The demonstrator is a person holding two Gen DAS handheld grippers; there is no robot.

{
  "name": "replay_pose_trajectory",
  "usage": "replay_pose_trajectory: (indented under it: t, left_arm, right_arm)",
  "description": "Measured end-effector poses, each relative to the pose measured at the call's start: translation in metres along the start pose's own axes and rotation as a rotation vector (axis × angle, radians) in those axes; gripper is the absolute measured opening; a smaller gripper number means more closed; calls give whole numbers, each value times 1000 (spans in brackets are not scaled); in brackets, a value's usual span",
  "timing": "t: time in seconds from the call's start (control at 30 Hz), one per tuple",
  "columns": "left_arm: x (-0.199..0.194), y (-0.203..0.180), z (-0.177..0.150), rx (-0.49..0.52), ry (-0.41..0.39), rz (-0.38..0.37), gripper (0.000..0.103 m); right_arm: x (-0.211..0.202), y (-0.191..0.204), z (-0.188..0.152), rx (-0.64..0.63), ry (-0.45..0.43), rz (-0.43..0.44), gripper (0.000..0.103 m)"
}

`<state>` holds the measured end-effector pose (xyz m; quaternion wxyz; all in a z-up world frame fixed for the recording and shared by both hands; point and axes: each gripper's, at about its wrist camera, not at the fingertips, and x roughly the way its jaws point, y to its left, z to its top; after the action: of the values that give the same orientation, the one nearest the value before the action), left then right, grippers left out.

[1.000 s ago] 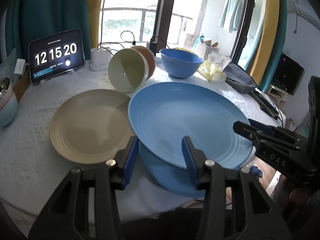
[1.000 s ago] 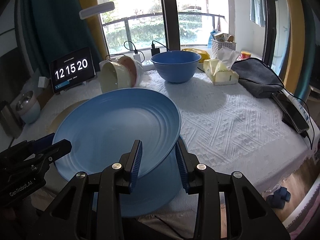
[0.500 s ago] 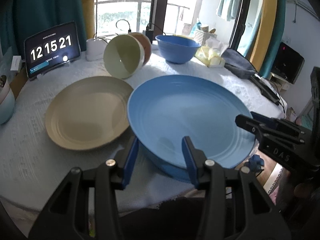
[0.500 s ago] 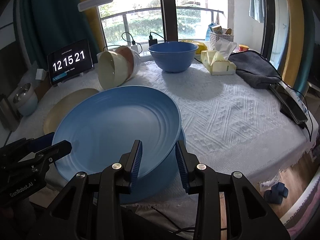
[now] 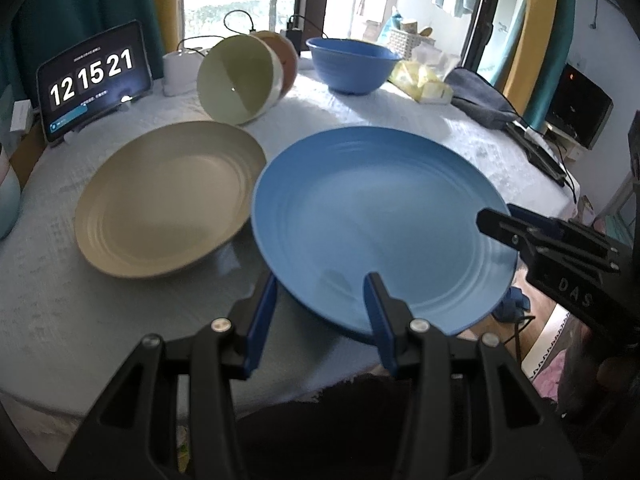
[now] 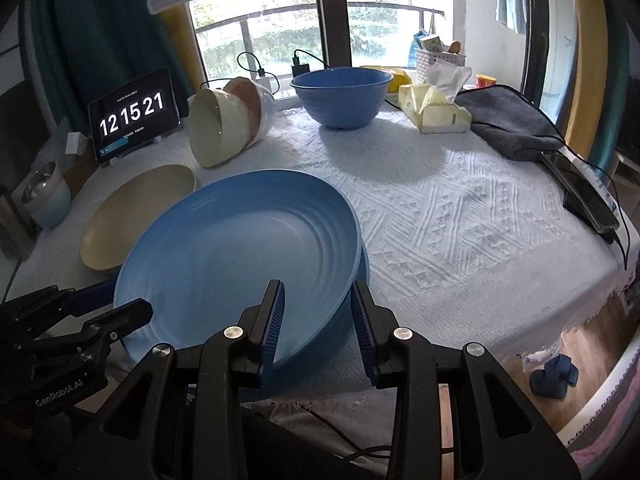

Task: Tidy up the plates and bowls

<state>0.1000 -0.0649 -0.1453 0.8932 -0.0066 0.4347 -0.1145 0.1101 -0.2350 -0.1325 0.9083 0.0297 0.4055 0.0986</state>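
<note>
The table (image 6: 460, 216), covered by a white textured cloth, is seen ahead of and below both claws. The blue plate (image 5: 376, 224) is held at the near table edge; a second blue plate (image 6: 362, 264) is seen just beneath it in the right wrist view, only its rim showing. The near rim of the upper plate is gripped by the left gripper (image 5: 320, 308), one finger lying under the rim and the other over it. The same plate is clamped at its near right rim by the right gripper (image 6: 316, 320), one pad inside the dish and one outside. The beige plate (image 5: 168, 196) lies flat on the cloth, ahead and to the left of the left claw, just beside the blue plate. The blue bowl (image 6: 340, 96) stands upright well ahead of both claws, near the window. The nested bowls (image 5: 244, 76) lie tipped on their side, mouths facing the claws, beyond the beige plate. A tissue box (image 6: 436, 112) is seen ahead and to the right. On the tablet (image 6: 134, 116), far left, "12 15 21" is read. "GenRobot.AI" is printed on the left gripper as seen from the right; "DAS" is read on the right gripper as seen from the left.
</note>
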Motion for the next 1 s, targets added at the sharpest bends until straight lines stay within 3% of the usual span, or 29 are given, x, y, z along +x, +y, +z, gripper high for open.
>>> replay_pose_trajectory:
  t: [0.3, 1.0]
  left_arm:
    - [13, -4, -3, 8, 51, 1, 48]
    - [38, -4, 22, 3, 52, 17, 48]
  right_arm:
    - [13, -7, -6, 39, 48, -21, 37]
    - [45, -19, 6, 70, 72, -5, 40]
